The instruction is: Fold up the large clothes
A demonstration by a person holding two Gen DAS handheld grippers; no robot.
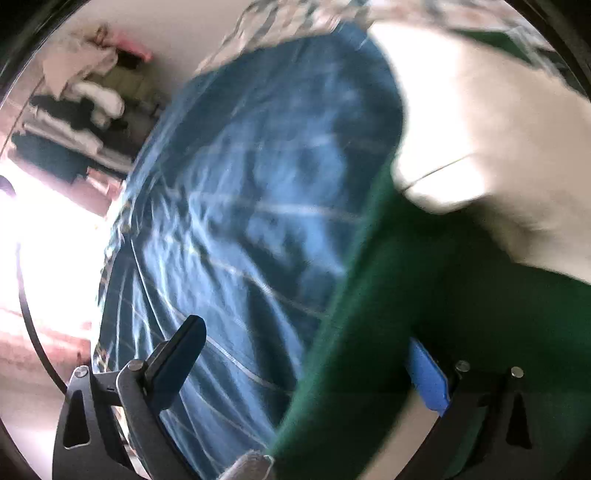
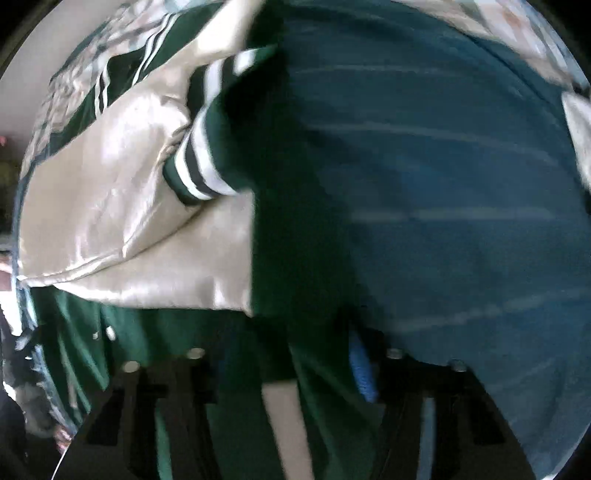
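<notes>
A green and cream varsity jacket point(image 1: 424, 295) lies over a blue bedspread point(image 1: 251, 192). My left gripper point(image 1: 306, 373) is open: its left finger point(image 1: 177, 358) stands bare over the bedspread, and green fabric drapes past its blue-padded right finger point(image 1: 428, 380). In the right wrist view the jacket point(image 2: 147, 229) shows a cream sleeve and a striped green cuff point(image 2: 207, 155). My right gripper point(image 2: 295, 369) has green fabric across its jaws; only a blue pad point(image 2: 364, 369) shows, so its state is unclear. The view is motion-blurred.
The blue bedspread point(image 2: 461, 221) has thin pale stripes. A patterned quilt point(image 1: 295, 22) lies at the far edge. A pile of clothes point(image 1: 85, 96) sits at the upper left beside a bright window point(image 1: 55, 240).
</notes>
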